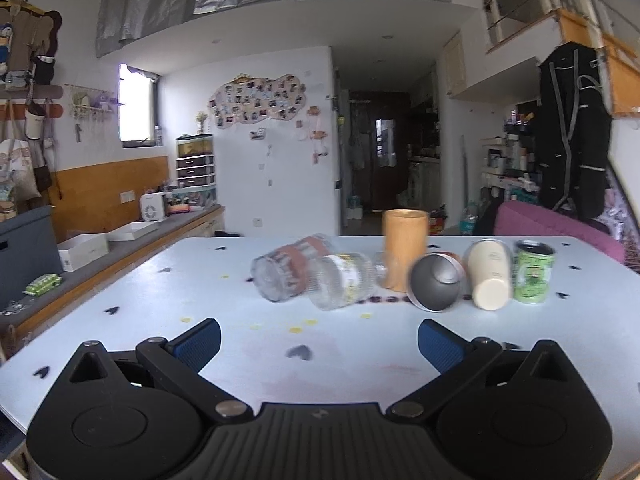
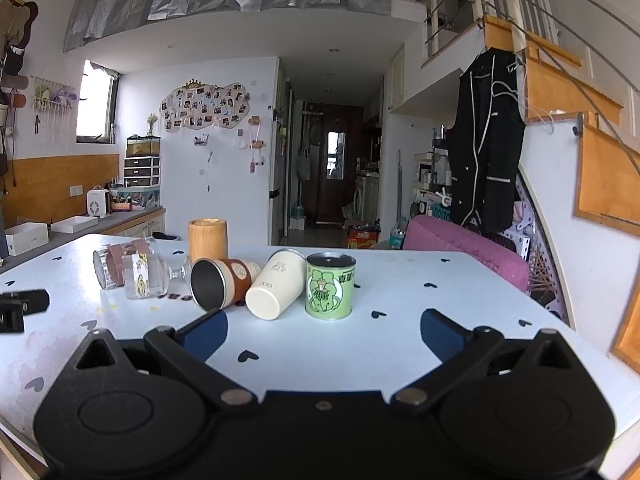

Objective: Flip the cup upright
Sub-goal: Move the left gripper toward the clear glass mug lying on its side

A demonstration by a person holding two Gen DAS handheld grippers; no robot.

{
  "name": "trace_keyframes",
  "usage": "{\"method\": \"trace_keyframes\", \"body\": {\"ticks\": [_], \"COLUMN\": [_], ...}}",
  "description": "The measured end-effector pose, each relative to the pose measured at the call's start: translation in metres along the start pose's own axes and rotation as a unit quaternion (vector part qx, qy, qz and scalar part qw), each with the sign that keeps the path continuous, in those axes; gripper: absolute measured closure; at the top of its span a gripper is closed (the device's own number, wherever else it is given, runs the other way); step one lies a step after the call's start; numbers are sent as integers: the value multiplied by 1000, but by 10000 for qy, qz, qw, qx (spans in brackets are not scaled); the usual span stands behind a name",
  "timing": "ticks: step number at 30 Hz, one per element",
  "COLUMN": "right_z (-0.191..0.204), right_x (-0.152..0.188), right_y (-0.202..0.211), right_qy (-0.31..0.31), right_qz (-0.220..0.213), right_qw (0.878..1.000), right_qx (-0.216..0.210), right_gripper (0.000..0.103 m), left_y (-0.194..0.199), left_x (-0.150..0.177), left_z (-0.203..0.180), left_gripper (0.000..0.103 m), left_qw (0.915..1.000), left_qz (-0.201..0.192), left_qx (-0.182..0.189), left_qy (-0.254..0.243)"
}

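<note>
Several cups sit on a pale blue table point(image 1: 120, 280). A clear glass with a brown band point(image 1: 286, 266) point(image 2: 116, 265), a clear stemmed glass point(image 1: 344, 280) point(image 2: 150, 276), a brown cup with a dark inside point(image 1: 438, 282) point(image 2: 220, 282) and a cream cup point(image 1: 490, 274) point(image 2: 276, 284) all lie on their sides. A wooden cup point(image 1: 404, 248) point(image 2: 207, 240) and a green can-like cup point(image 1: 532, 272) point(image 2: 330, 286) stand upright. My left gripper point(image 1: 320, 340) is open and empty, short of the row. My right gripper point(image 2: 324, 332) is open and empty, in front of the cream and green cups.
A counter point(image 1: 132, 240) with white boxes runs along the left. A pink sofa point(image 2: 464, 248) stands behind the table's far right corner. Part of the left gripper point(image 2: 20, 306) shows at the left edge of the right wrist view.
</note>
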State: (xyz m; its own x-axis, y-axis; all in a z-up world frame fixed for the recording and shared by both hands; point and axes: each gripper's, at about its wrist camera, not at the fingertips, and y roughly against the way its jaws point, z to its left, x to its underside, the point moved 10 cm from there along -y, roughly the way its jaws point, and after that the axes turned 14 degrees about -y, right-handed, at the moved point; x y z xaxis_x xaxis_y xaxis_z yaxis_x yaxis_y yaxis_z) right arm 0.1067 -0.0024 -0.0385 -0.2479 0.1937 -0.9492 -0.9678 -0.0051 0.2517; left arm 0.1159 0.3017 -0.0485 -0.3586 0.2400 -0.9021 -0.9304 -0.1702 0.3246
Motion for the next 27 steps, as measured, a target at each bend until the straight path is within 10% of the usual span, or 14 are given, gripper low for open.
{"method": "trace_keyframes", "body": {"ticks": [12,27], "right_z": [4,5], "right_x": [20,31], "right_y": [-25,-53], "right_qy": [-58,-7], "right_qz": [317,600], "right_qw": [9994,9982], "right_qx": [-132,-24], "right_gripper": [0,0], "left_y": [-78,-197], "left_x": [-3,-49], "left_z": [63,95], "left_gripper": [0,1], "left_qw": [9985,9921], "left_qz": [514,98], "left_qx": [-173,1032], "left_qy": [2,702]}}
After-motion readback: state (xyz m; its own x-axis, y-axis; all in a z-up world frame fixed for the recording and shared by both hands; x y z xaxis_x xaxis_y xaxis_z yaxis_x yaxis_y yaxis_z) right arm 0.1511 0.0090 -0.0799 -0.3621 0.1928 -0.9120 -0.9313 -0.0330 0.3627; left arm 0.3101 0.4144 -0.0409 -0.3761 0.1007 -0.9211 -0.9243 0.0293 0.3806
